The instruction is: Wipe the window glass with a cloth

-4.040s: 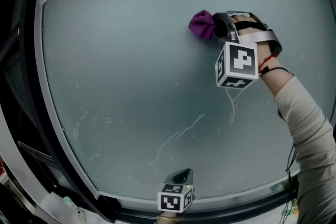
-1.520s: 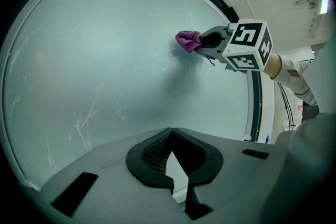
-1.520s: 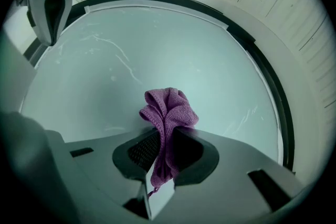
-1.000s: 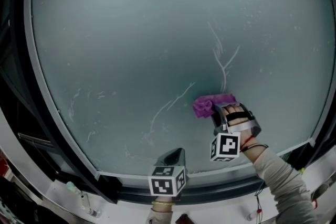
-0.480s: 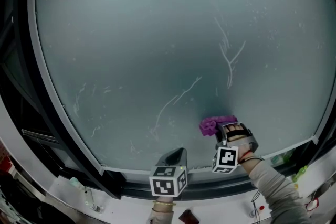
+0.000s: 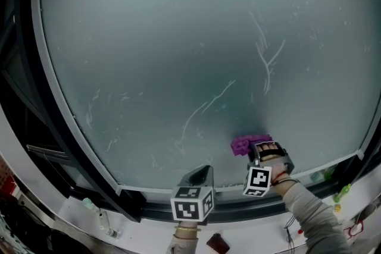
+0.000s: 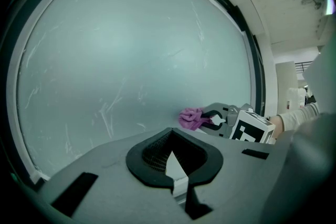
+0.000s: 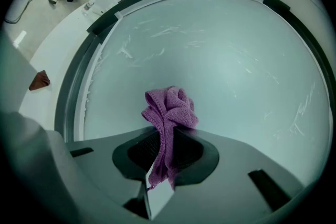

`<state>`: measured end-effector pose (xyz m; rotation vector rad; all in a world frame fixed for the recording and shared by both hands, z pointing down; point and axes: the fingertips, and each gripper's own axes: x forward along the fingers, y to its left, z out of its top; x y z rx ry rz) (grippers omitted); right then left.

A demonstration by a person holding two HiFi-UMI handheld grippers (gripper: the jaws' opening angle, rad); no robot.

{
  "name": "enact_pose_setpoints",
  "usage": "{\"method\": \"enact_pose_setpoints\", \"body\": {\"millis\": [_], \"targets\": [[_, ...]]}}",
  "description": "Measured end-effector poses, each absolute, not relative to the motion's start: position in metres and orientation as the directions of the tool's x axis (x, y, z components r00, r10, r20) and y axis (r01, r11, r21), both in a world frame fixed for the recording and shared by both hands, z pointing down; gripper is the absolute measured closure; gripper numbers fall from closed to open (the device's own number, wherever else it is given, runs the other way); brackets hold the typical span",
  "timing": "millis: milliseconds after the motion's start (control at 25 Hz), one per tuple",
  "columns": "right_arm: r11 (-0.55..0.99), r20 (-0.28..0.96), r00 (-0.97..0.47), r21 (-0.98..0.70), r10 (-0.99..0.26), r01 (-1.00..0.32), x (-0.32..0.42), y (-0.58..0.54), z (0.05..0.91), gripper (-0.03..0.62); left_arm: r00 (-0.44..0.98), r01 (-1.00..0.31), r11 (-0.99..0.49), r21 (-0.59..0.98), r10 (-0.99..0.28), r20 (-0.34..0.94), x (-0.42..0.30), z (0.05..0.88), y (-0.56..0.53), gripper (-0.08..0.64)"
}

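Observation:
A large frosted window pane (image 6: 178,38) fills the head view, with white streaks on it. A bunched purple cloth (image 6: 243,144) presses on the glass low and right of centre. My right gripper (image 6: 253,149) is shut on the cloth; in the right gripper view the cloth (image 8: 169,113) hangs out of the closed jaws against the pane (image 8: 236,60). My left gripper (image 6: 199,175) hovers at the pane's bottom edge, jaws shut, nothing in them. The left gripper view shows the glass (image 7: 131,50), the cloth (image 7: 190,118) and the right gripper (image 7: 215,118) to its right.
A dark window frame (image 6: 36,104) borders the pane at left and bottom. On the white sill (image 6: 77,217) below lie small items, among them a brown object (image 6: 218,243) and green bits (image 6: 340,193). White streaks (image 6: 265,56) mark the upper right glass.
Over four seconds the right gripper has dragged the cloth from the upper middle of the pane down to near its bottom edge. The left gripper has stayed at the bottom edge.

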<state>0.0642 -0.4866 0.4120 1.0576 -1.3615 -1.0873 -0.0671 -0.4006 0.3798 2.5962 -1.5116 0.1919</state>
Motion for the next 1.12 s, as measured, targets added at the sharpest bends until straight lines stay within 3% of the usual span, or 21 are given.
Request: {"method": "enact_pose_setpoints", "body": {"millis": [400,680,1120], "targets": [[0.184,0.182,-0.093,0.983,-0.979,-0.011,0.066,-0.469,0.389,0.531,0.515,-0.856,-0.516,0.041,-0.841,0.163,-0.056,0.375,-0.406,0.555],[0.066,0.051,-0.157,0.994,-0.986,-0.088,0.087,-0.440,0.292,0.531,0.547,-0.835,-0.549,0.038,-0.822,0.161,-0.021,0.372,-0.410,0.555],[-0.152,-0.150,-0.132,0.988,-0.980,0.003,0.158,-0.422,0.146,0.531,0.578,-0.812,-0.583,0.019,-0.801,0.155,0.041,0.365,-0.415,0.555]]}}
